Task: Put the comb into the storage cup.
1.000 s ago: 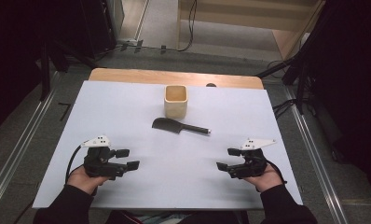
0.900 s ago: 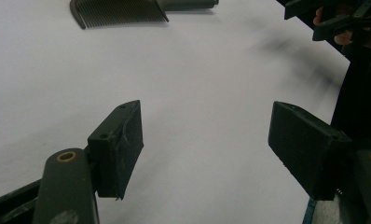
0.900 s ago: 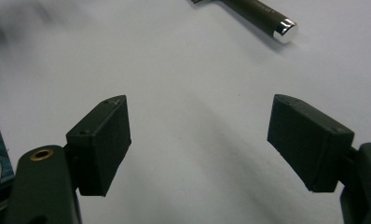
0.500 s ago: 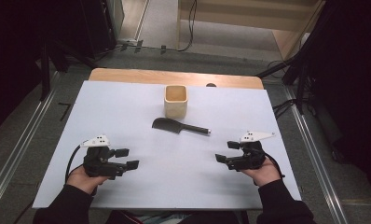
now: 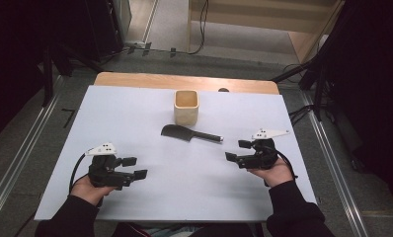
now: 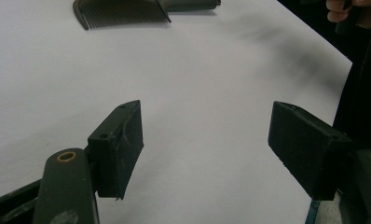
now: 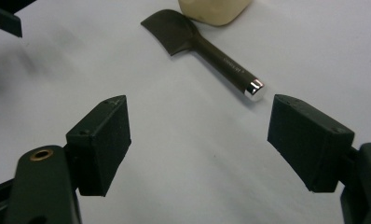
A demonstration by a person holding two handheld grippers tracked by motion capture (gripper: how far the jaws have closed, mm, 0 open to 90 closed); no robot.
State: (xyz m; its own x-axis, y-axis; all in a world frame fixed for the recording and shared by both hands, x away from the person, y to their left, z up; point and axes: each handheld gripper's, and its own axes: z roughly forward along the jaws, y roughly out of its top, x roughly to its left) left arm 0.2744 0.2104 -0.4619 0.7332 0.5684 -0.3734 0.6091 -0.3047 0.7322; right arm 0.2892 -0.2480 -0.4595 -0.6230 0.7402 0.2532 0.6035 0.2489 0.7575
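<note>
The surface [image 5: 135,113] is a pale white sheet over a wooden top, whose bare wood shows as a strip along the far edge. A square cream cup [image 5: 186,107] stands upright on the far middle of the surface, open side up. Just in front of the cup, apart from it, a dark comb [image 5: 189,134] lies flat, its toothed head toward the left and its handle, tipped with a silver cap, pointing right. A small dark round spot [image 5: 223,90] sits at the far edge, right of the cup
</note>
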